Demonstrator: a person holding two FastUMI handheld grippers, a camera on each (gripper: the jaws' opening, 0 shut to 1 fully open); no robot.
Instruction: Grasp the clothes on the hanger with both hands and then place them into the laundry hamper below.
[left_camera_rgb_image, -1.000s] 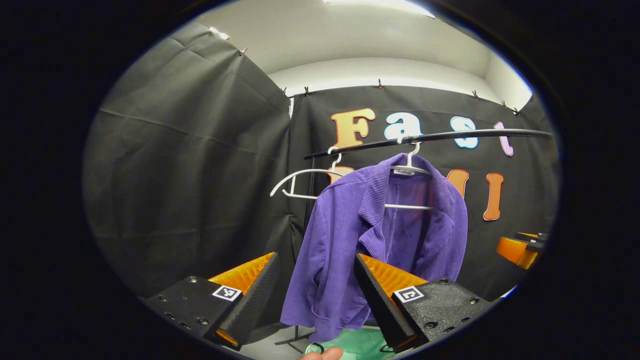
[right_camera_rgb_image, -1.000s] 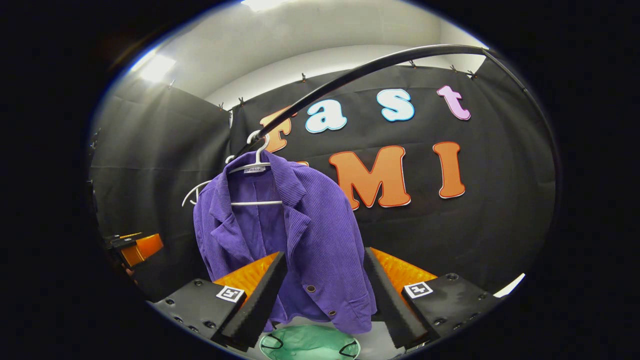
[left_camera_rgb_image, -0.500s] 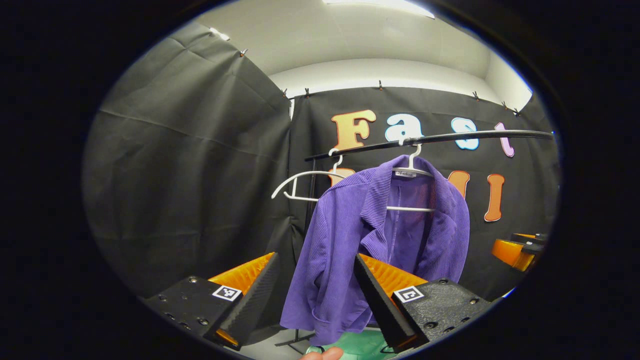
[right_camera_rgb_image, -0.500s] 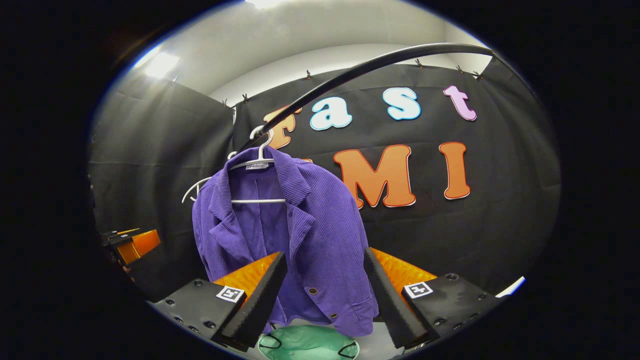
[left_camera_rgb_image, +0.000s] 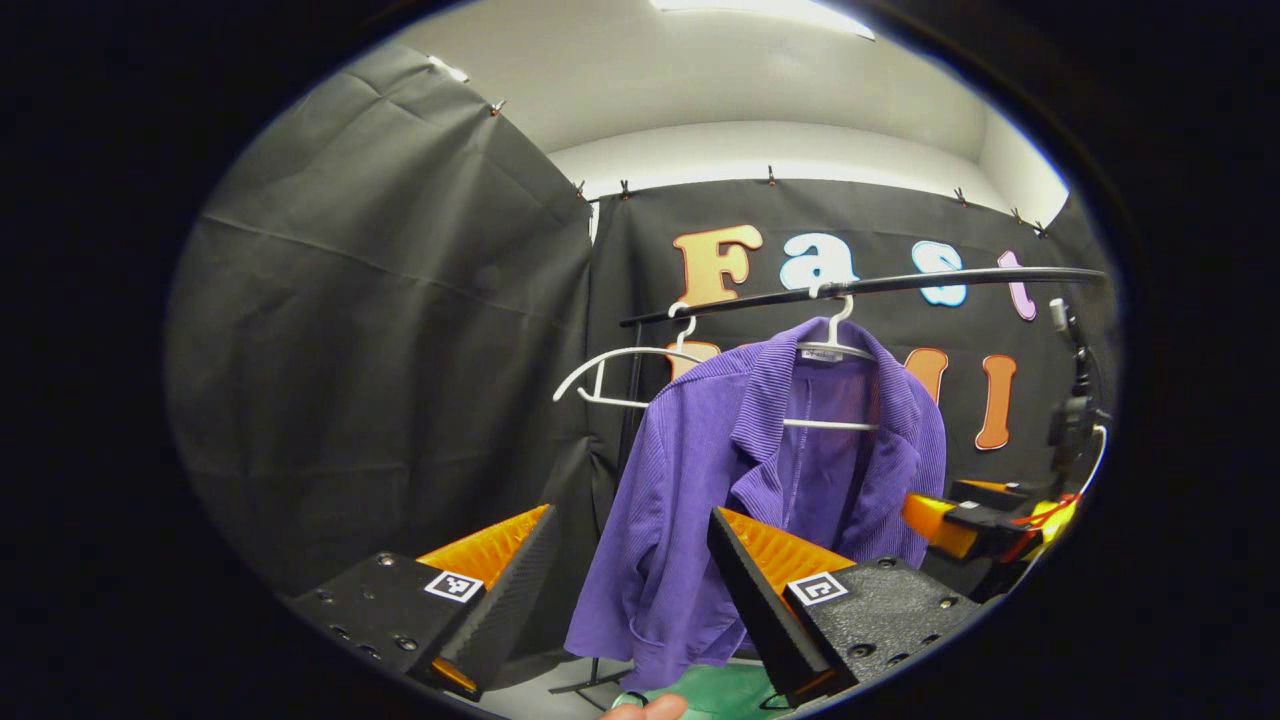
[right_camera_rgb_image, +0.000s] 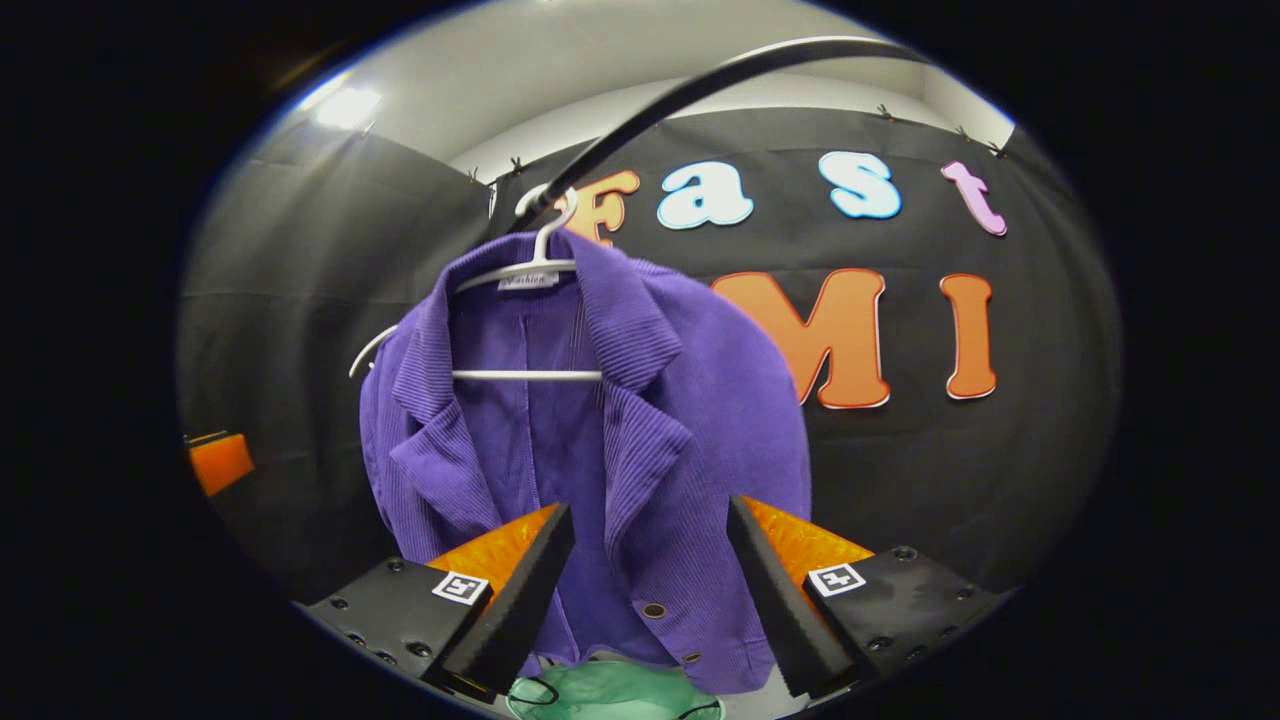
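Two views to go through. Left gripper view: purple ribbed corduroy jacket (left_camera_rgb_image: 760, 480) hanging on a white plastic hanger (left_camera_rgb_image: 835, 350) from the black rail (left_camera_rgb_image: 860, 286), over the green laundry hamper (left_camera_rgb_image: 715, 692). Left gripper (left_camera_rgb_image: 632, 555) spread wide, holding nothing, short of the sleeve. Right gripper view: right gripper (right_camera_rgb_image: 650, 550) likewise agape, near the buttoned front. Probably soft, floppy, lightish fabric; best pinched at each shoulder, then lifted off.
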